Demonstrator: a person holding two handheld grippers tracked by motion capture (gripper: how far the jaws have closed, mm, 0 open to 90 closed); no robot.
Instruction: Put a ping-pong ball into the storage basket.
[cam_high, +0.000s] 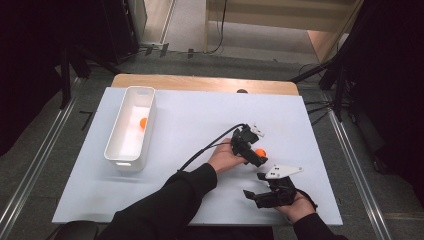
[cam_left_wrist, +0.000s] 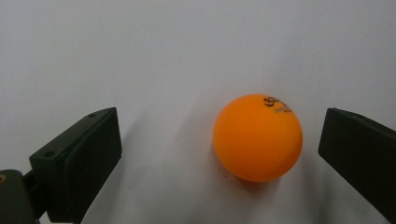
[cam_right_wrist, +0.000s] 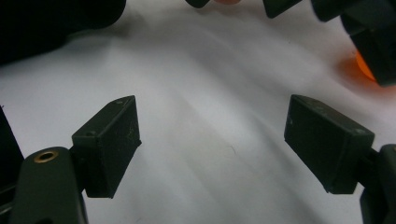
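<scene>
An orange ball (cam_left_wrist: 258, 137) with dark print on top rests on the white table sheet (cam_left_wrist: 187, 56). It lies between the jaws of my left gripper (cam_left_wrist: 224, 142), nearer the right-hand jaw and touching neither. In the high view the left gripper (cam_high: 254, 154) is right of the table's centre, open around the ball (cam_high: 261, 151). My right gripper (cam_high: 255, 185) is held near the front edge, just in front of the left one, open with bare sheet between its jaws (cam_right_wrist: 210, 135). A sliver of the ball (cam_right_wrist: 363, 65) shows in the right gripper view behind the other gripper's jaw.
A long white bin (cam_high: 116, 125) stands on the left half of the table with a second orange ball (cam_high: 143, 122) inside. A wooden tabletop strip (cam_high: 200, 82) shows behind the white sheet. The left gripper's cable (cam_high: 210, 145) trails over the sheet.
</scene>
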